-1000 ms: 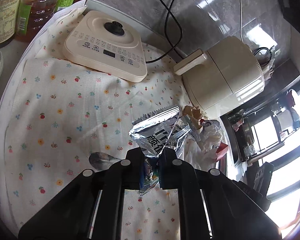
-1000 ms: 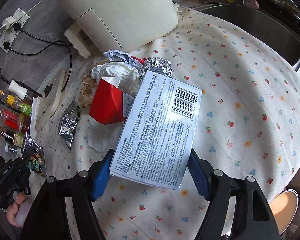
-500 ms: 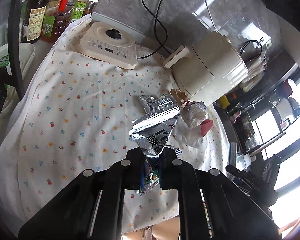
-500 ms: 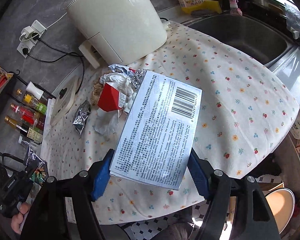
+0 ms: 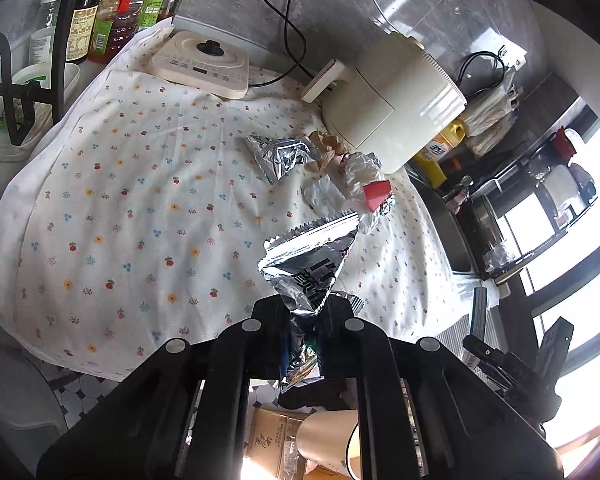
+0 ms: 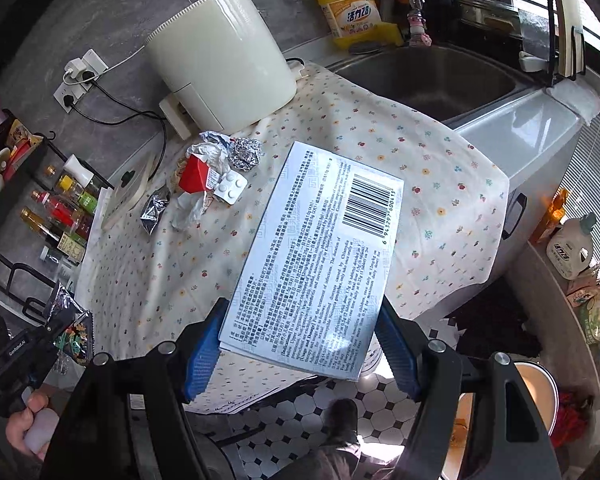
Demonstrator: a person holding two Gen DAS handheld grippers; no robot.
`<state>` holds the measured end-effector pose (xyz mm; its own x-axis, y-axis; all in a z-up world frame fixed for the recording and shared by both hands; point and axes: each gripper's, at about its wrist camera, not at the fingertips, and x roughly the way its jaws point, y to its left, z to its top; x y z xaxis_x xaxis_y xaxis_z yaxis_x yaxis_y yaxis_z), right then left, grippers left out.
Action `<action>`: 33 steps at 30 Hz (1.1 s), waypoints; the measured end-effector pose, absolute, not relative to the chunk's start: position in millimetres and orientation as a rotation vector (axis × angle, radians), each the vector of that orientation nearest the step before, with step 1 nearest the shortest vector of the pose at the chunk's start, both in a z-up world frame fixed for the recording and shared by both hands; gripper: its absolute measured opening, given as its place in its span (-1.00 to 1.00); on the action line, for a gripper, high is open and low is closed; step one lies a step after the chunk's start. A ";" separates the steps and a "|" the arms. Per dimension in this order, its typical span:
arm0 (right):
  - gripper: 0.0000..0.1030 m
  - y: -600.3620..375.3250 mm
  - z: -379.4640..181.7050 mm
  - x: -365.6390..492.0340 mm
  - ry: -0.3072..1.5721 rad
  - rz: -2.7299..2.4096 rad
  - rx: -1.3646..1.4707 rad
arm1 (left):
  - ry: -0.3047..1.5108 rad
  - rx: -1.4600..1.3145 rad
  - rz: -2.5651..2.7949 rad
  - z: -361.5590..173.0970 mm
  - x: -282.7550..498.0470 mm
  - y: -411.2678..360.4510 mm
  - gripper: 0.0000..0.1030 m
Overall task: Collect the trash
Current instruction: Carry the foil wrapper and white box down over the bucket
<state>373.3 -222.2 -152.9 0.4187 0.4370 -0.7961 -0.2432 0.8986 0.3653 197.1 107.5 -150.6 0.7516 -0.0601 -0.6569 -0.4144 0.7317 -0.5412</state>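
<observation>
Two claws loaded: left claw [image 5: 303,312] pinches foil wrapper [image 5: 312,264], right claw [image 6: 300,344] clamps box [image 6: 316,256]; floral cloth [image 5: 140,216] on counter.

From my left wrist camera, the lower part of the foil wrapper [image 5: 306,268] disappears between my gripper's black fingers [image 5: 268,320], so I can't see its bottom edge whole. The paper cup [image 5: 328,440] below is half covered by the gripper frame. On the right wrist camera, the medicine box [image 6: 316,252] blocks the floral cloth [image 6: 440,184] behind it; its small print is unreadable to me. My hand [image 6: 24,428] is cut off at the edge.
</observation>
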 end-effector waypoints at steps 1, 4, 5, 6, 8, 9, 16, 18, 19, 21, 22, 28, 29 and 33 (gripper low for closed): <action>0.36 -233.1 -155.1 370.0 1.059 0.418 0.212 | 0.710 -0.732 0.211 -150.6 196.2 102.0 -0.80; 0.36 -261.3 -161.9 361.0 1.062 0.379 0.218 | 0.729 -0.720 0.195 -152.0 195.6 84.7 -0.80; 0.36 -271.7 -164.6 357.7 1.064 0.364 0.223 | 0.738 -0.713 0.188 -152.5 196.3 78.4 -0.80; 0.36 -281.5 -167.0 354.6 1.066 0.349 0.229 | 0.745 -0.705 0.182 -152.8 197.1 72.1 -0.80; 0.36 -300.0 -172.0 348.5 1.071 0.319 0.244 | 0.756 -0.689 0.167 -152.5 198.6 58.4 -0.80; 0.36 -309.6 -174.4 345.2 1.074 0.304 0.251 | 0.759 -0.685 0.158 -152.4 199.6 52.0 -0.80; 0.36 -372.0 -196.4 318.8 1.094 0.208 0.269 | 0.809 -0.645 0.099 -158.9 208.2 6.4 -0.80; 0.36 -387.9 -205.4 310.4 1.107 0.181 0.269 | 0.823 -0.635 0.082 -161.6 209.4 -6.0 -0.80; 0.36 -395.4 -210.1 306.6 1.114 0.167 0.271 | 0.830 -0.630 0.075 -162.8 209.9 -12.0 -0.80; 0.36 -409.7 -220.2 299.6 1.133 0.143 0.279 | 0.847 -0.619 0.060 -166.5 211.2 -23.6 -0.80; 0.36 -416.4 -225.3 295.6 1.145 0.132 0.285 | 0.856 -0.614 0.052 -168.7 211.8 -29.3 -0.80; 0.37 -445.7 -247.7 276.2 1.194 0.078 0.324 | 0.914 -0.590 -0.007 -186.3 219.5 -63.4 -0.80; 0.37 -450.5 -251.1 273.5 1.202 0.068 0.337 | 0.921 -0.588 -0.022 -188.9 221.3 -69.6 -0.80; 0.37 -461.5 -258.2 265.0 1.211 0.034 0.351 | 0.966 -0.570 -0.080 -203.3 230.1 -96.5 -0.80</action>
<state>265.0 -461.5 -258.2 0.3580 0.2116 -0.9094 0.1598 0.9457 0.2830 230.1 -96.5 -203.3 0.5775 -0.3114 -0.7547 -0.1837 0.8512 -0.4917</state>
